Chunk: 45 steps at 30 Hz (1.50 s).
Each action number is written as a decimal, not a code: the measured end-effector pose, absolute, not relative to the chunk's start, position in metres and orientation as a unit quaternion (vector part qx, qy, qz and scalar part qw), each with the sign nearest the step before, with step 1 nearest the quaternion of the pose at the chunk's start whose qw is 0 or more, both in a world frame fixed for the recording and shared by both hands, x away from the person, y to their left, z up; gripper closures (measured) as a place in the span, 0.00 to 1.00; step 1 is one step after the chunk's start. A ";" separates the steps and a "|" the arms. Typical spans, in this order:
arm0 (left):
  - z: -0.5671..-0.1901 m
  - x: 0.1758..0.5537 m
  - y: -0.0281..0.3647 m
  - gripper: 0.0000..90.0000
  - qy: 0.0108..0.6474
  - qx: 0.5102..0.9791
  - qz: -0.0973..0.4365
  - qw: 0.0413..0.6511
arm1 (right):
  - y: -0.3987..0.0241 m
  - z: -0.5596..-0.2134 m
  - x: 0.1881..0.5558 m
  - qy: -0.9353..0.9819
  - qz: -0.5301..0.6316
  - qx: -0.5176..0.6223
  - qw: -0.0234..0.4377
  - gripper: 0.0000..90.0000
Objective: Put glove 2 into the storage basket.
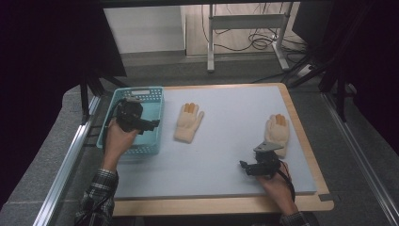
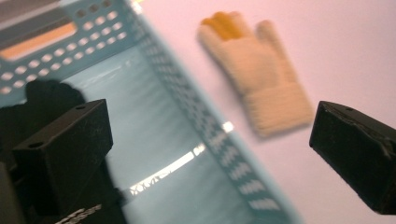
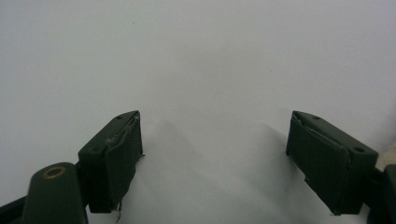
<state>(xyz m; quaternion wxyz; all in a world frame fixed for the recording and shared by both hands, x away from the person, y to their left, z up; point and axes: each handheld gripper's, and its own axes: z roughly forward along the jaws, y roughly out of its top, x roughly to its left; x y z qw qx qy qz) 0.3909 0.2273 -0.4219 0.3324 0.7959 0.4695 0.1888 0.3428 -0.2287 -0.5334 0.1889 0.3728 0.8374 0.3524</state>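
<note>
A: Item one, left gripper (image 1: pixel 151 125); held over the blue basket (image 1: pixel 153 93) at the table's left edge; jaws spread wide with nothing between them.

B: And the dark mass at the basket's far end?

A: Item two, dark bundle (image 2: pixel 51 95), seen in the left gripper view; lying on the basket floor against the perforated wall; too blurred to name; by my reading the basket is the collecting bin, which is why it sits within the left hand's easy reach.

B: The gloves?

A: Item three, cream glove (image 1: pixel 188 122) with orange fingertips; flat on the grey mat (image 1: pixel 226 141) just beside the basket's right wall, fingers pointing away from the person; likely the next pick, since the left gripper's jaws frame it. Item four, second cream glove (image 1: pixel 277 133); flat near the mat's right edge, well apart from the first.

B: Right side?

A: Item five, right gripper (image 1: pixel 243 166); low over bare mat, just short of the second glove's cuff; jaws parted and holding nothing; probably waiting its turn beside the glove on its own side.
</note>
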 end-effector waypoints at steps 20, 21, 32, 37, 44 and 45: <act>-0.452 0.304 0.143 0.00 0.341 0.832 0.188 0.395 | -0.229 -0.533 0.343 0.837 0.352 0.373 0.190 0.20; -0.457 0.302 0.141 0.00 0.339 0.835 0.187 0.391 | -0.229 -0.533 0.343 0.837 0.352 0.373 0.189 0.20; -0.515 0.294 0.140 0.00 0.370 0.833 0.168 0.375 | -0.229 -0.533 0.343 0.837 0.352 0.373 0.190 0.20; -0.532 0.292 0.145 0.00 0.383 0.834 0.167 0.359 | -0.228 -0.533 0.343 0.837 0.352 0.374 0.189 0.20; -0.546 0.293 0.148 0.00 0.395 0.838 0.181 0.332 | -0.229 -0.533 0.343 0.837 0.352 0.373 0.189 0.20; -0.547 0.293 0.148 0.00 0.394 0.838 0.181 0.331 | -0.229 -0.533 0.343 0.837 0.352 0.373 0.189 0.20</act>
